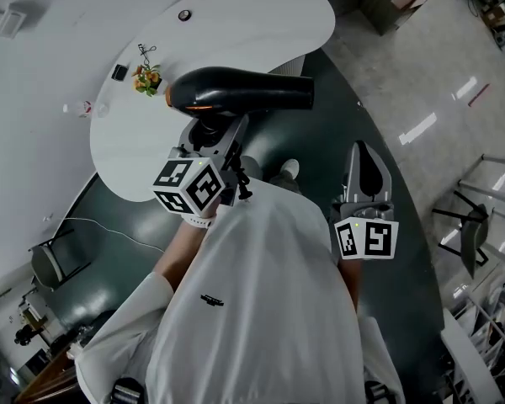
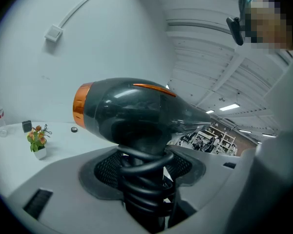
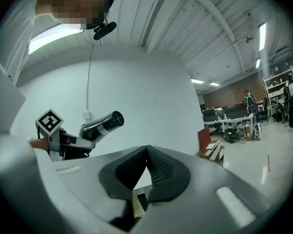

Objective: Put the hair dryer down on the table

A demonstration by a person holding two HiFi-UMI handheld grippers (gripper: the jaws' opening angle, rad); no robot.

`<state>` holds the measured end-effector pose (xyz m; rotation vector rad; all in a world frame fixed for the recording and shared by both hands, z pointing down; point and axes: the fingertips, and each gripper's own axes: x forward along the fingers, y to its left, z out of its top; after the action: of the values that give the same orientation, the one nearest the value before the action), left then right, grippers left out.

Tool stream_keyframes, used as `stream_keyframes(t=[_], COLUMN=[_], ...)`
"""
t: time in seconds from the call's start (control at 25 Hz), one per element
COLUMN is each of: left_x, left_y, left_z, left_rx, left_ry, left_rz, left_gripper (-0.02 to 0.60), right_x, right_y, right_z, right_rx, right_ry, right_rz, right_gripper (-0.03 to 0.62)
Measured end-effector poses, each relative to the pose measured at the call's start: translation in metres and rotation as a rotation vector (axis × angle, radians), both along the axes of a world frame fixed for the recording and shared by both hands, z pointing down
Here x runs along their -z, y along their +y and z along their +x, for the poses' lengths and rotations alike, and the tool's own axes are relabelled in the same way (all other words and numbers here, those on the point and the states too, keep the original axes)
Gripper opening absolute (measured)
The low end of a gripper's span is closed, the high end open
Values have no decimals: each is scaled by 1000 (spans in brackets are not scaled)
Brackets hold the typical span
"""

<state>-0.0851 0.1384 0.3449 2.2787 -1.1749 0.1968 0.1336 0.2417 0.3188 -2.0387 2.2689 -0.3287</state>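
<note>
Step in hand: I judge the hair dryer (image 1: 236,91) is not yet set down; it hangs in the air over the near edge of the white table (image 1: 261,15)
Doing it well: I would lower it level onto a bare part, well apart from the small flower pot (image 1: 147,78), and spread the jaws only once the body rests
Left gripper (image 1: 212,133): pinching the handle over the coiled black cord (image 2: 144,179)
Right gripper (image 1: 362,151): jaws pressed together, empty, off to the side
Dryer's look: glossy black, 1 orange ring at the rear, barrel level
</note>
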Motion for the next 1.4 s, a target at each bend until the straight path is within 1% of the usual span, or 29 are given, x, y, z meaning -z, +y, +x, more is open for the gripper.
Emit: stream_keyframes(t=[0.12, 0.36, 0.76, 1.08, 1.4], left_x=[1, -2, -12, -20, -16], left_y=[-2, -12, -44, -90, -153], left_z=[6, 9, 18, 22, 24], left_rx=[13, 38, 62, 82, 106], left_ry=[-8, -30, -18, -10, 21], left_rz=[-2, -8, -39, -61, -65], left_gripper=[264, 264, 264, 264, 264], right_x=[-3, -7, -11, -11, 1], right_y=[-4, -16, -49, -102, -171], right_z=[12, 22, 24, 26, 20], right_rx=[6, 18, 57, 89, 137], right_ry=[-7, -23, -25, -14, 19], right_rz=[-6, -11, -40, -56, -58], right_gripper=[12, 11, 11, 12, 12])
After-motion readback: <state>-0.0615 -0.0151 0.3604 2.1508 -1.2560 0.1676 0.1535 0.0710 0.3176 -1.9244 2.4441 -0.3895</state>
